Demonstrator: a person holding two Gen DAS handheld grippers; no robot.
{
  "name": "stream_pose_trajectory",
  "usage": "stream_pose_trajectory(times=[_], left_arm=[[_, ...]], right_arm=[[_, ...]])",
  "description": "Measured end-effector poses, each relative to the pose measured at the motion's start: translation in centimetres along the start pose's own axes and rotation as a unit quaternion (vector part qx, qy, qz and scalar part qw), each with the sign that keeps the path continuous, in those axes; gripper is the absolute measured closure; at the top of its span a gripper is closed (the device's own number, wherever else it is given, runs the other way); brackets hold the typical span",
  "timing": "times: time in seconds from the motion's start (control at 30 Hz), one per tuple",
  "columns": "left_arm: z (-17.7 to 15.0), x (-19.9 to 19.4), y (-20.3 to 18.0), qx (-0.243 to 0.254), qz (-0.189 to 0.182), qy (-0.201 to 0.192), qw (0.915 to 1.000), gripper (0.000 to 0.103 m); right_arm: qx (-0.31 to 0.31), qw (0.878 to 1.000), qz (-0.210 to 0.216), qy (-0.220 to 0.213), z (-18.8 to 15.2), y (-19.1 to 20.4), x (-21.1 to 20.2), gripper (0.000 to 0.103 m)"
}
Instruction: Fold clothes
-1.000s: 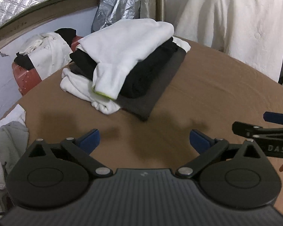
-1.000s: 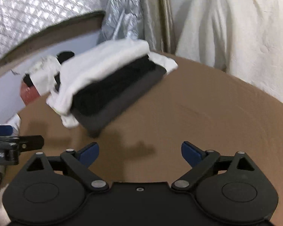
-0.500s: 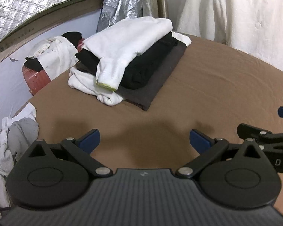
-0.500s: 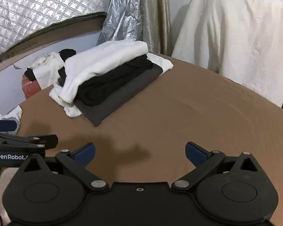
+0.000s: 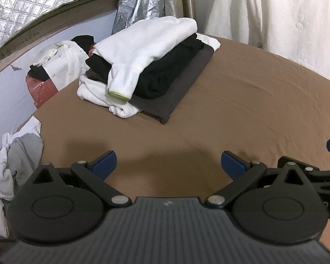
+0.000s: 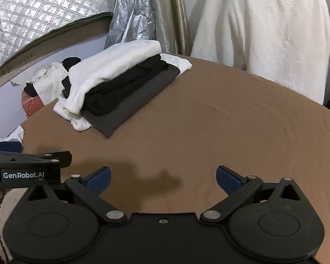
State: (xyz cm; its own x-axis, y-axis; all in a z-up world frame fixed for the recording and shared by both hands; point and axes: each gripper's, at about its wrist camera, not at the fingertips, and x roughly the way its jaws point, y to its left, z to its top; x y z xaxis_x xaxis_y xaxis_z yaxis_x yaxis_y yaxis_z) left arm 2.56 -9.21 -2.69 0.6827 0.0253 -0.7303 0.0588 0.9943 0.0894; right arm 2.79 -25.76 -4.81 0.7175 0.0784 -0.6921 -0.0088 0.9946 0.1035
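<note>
Left gripper (image 5: 168, 164): jaws wide, nothing between them, over bare brown table (image 5: 242, 101). Right gripper (image 6: 162, 177): jaws wide, having just opened a little further, nothing between them. Stack of folded clothes (image 5: 147, 66): on the table at 11 o'clock, white top, black, grey, white bottom. Loose clothes (image 5: 13, 158): off the table edge, 9 o'clock. Cream cloth (image 5: 275, 15): hanging at 1 o'clock, beyond the table.

Both claws have drawn back from the folded stack (image 5: 147, 70), right claw (image 6: 162, 176) widening, empty.

Right tool (image 6: 162, 177) wide open, empty, above brown sheet (image 6: 231, 132); folded stack (image 6: 121, 83) beyond.
</note>
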Motion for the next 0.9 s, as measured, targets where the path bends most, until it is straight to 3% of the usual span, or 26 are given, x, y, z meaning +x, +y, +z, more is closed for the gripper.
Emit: stream_pose_trajectory(times=[0.2,0.33,0.5,0.9], left_arm=[[0.0,0.2,-0.2,-0.001,0.004,-0.004,1.0000,0.000],[0.0,0.3,0.1,-0.008,0.001,-0.004,1.0000,0.000],[-0.2,0.2,-0.4,0.012,0.015,-0.012,0.9997,0.000],[-0.1,0.4,-0.5,0.020,0.016,-0.011,0.9996,0.000]], right_arm=[[-0.020,1.000,-0.010,-0.012,0.1,0.5,-0.1,0.000],[-0.002,0.999,0.023,-0.029,0.2,0.2,-0.8,0.000],[-0.004,0.999,0.011,-0.035,0.3,0.4,-0.8,0.000],[0.012,0.999,0.024,-0.024,0.1,0.5,-1.2,0.000]])
